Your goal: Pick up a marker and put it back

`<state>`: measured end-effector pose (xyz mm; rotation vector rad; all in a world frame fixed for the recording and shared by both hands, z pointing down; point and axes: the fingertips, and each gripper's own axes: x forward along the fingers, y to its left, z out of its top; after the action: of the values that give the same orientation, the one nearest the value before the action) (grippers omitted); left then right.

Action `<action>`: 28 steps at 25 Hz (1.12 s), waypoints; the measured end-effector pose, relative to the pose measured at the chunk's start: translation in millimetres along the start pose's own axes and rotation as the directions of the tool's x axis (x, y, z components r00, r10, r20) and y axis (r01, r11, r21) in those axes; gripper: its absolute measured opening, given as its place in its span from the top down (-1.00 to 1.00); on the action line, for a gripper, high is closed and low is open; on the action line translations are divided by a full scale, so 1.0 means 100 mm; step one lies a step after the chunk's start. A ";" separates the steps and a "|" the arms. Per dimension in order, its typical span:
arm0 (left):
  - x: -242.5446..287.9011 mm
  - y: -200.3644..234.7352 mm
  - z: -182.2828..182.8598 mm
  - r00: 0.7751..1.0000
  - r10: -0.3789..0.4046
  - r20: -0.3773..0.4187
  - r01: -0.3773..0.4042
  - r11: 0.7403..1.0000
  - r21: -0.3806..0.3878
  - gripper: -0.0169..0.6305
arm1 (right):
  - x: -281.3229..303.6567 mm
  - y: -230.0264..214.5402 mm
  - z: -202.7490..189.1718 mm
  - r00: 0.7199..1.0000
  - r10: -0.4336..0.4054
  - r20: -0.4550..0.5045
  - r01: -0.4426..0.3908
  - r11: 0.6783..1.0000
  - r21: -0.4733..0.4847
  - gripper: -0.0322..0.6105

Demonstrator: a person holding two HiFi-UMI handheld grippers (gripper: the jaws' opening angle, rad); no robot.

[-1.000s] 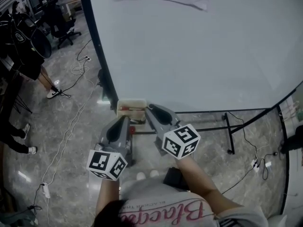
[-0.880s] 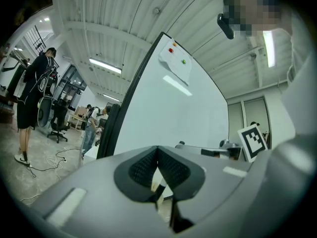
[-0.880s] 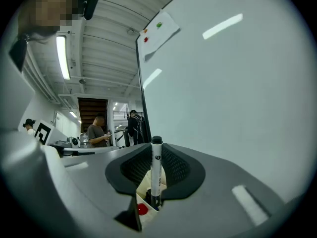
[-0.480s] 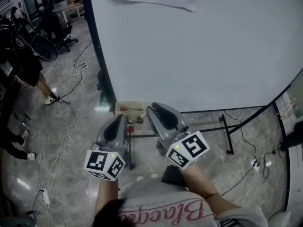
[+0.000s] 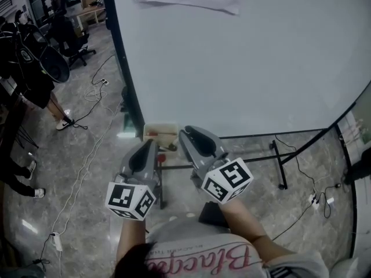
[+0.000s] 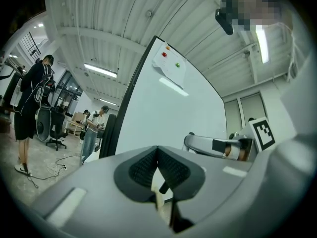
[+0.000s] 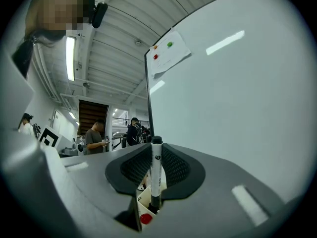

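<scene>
Marker (image 7: 156, 175) clamped in right gripper (image 7: 154, 157) jaws, hidden from head view.

A white marker (image 7: 156, 178) has a black cap. The left gripper (image 5: 148, 148) and right gripper (image 5: 188, 134) are grey with black ribbed pads (image 7: 176, 167) — their cubes (image 5: 227, 180) white with black squares. The whiteboard (image 5: 243, 57) is white, the tray (image 5: 161, 125) cream, the floor (image 5: 87, 172) grey-veined.
</scene>
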<state>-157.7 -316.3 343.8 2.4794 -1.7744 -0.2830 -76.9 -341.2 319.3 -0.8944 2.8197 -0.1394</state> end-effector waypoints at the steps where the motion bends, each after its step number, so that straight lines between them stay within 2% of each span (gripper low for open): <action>1: -0.01 0.01 0.00 1.000 0.001 -0.001 -0.001 1.000 -0.004 0.95 | 0.01 0.00 -0.01 1.000 0.001 -0.002 -0.001 1.000 -0.002 0.70; 7: -0.03 0.06 -0.01 1.000 0.004 0.002 -0.004 1.000 -0.010 0.95 | 0.14 -0.10 -0.17 0.999 -0.003 -0.052 0.003 1.000 -0.005 0.70; 14: -0.03 0.12 0.01 1.000 0.007 0.007 -0.007 1.000 -0.012 0.95 | 0.39 -0.28 -0.74 0.980 0.004 -0.197 0.016 0.995 0.098 0.70; 20: -0.05 0.16 0.04 1.000 0.019 0.014 -0.019 1.000 -0.019 0.95 | 0.42 -0.37 -1.05 0.959 -0.008 -0.284 0.052 0.988 0.148 0.70; 28: -0.07 0.16 0.01 1.000 0.027 0.011 -0.027 0.999 -0.025 0.95 | 0.45 -0.43 -1.17 0.948 -0.049 -0.315 0.090 0.989 0.117 0.68</action>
<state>-175.5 -314.7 346.3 2.4399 -1.7956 -0.3164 -112.5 -398.4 433.6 -1.0228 3.0179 -0.5110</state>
